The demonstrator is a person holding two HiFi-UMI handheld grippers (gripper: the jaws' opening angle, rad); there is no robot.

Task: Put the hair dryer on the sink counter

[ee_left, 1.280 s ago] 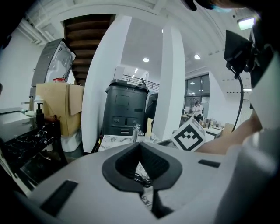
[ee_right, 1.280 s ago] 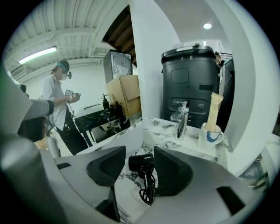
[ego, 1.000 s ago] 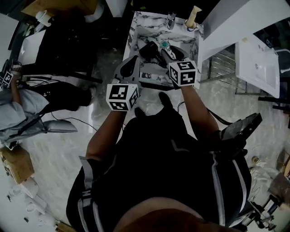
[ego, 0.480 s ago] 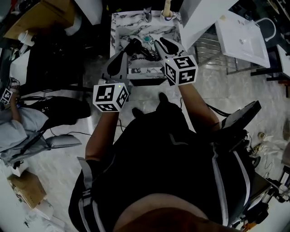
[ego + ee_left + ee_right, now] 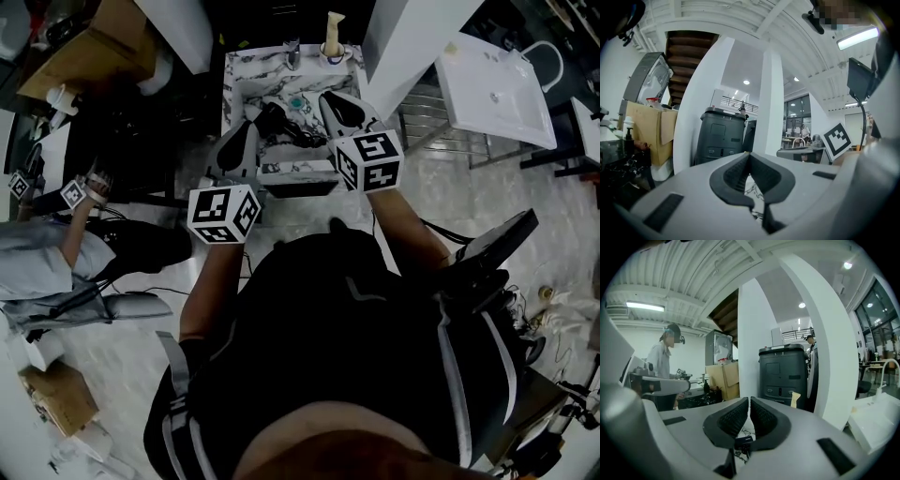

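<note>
The black hair dryer [image 5: 279, 121] lies on the marble sink counter [image 5: 246, 73], its cord trailing right. Neither gripper touches it. My right gripper [image 5: 330, 99] hovers just right of the dryer. Its jaws have just been closing and now stand shut with nothing held; in the right gripper view [image 5: 749, 402] the pads meet at the tips. My left gripper [image 5: 242, 133] hangs at the counter's left front corner, also shut and empty [image 5: 749, 155]. Both point level, out over the counter.
A faucet [image 5: 292, 49] and a cup with a brush [image 5: 333, 42] stand at the counter's back. A loose white basin [image 5: 495, 89] lies to the right. A person [image 5: 47, 234] sits at left. A grey bin [image 5: 786, 376] and white pillar [image 5: 752, 343] stand ahead.
Both grippers have lifted up and back from the sink counter. The right gripper's jaws have closed, with the dryer left lying on the marble. The person at left has raised an arm.
</note>
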